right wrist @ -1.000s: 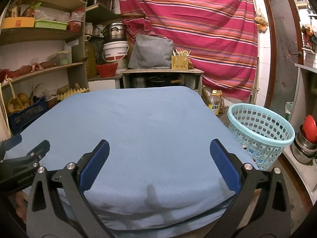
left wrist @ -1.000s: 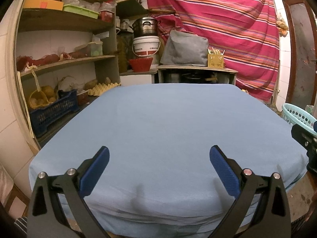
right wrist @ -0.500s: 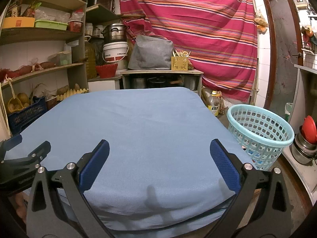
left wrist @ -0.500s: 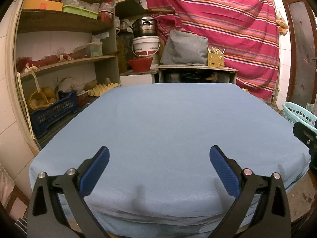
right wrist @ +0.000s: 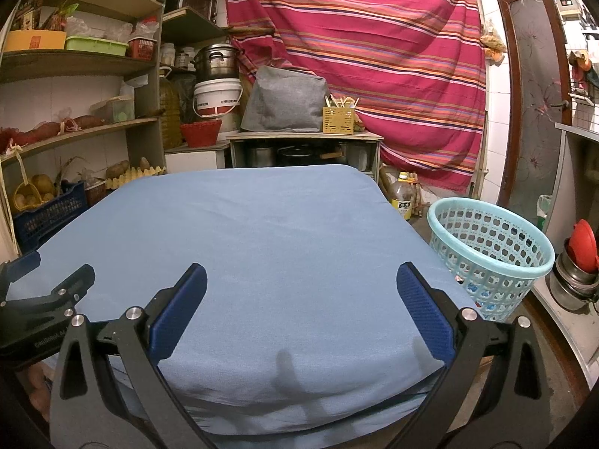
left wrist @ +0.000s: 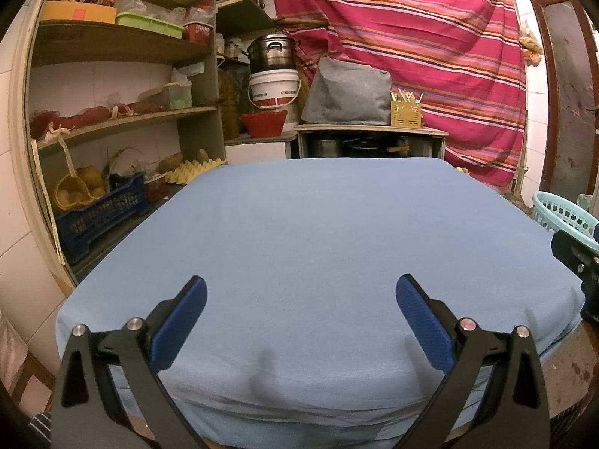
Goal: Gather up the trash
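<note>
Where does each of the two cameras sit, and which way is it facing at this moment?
Left wrist: on the left gripper, over the near edge of the blue-covered table, facing the striped curtain; its open fingers and the right gripper's edge at far right show.
Right wrist: on the right gripper, beside it, facing likewise, with the teal basket at right; its open fingers and the left gripper at lower left show.
Shared: table, curtain, shelves, white bucket, basket.
</note>
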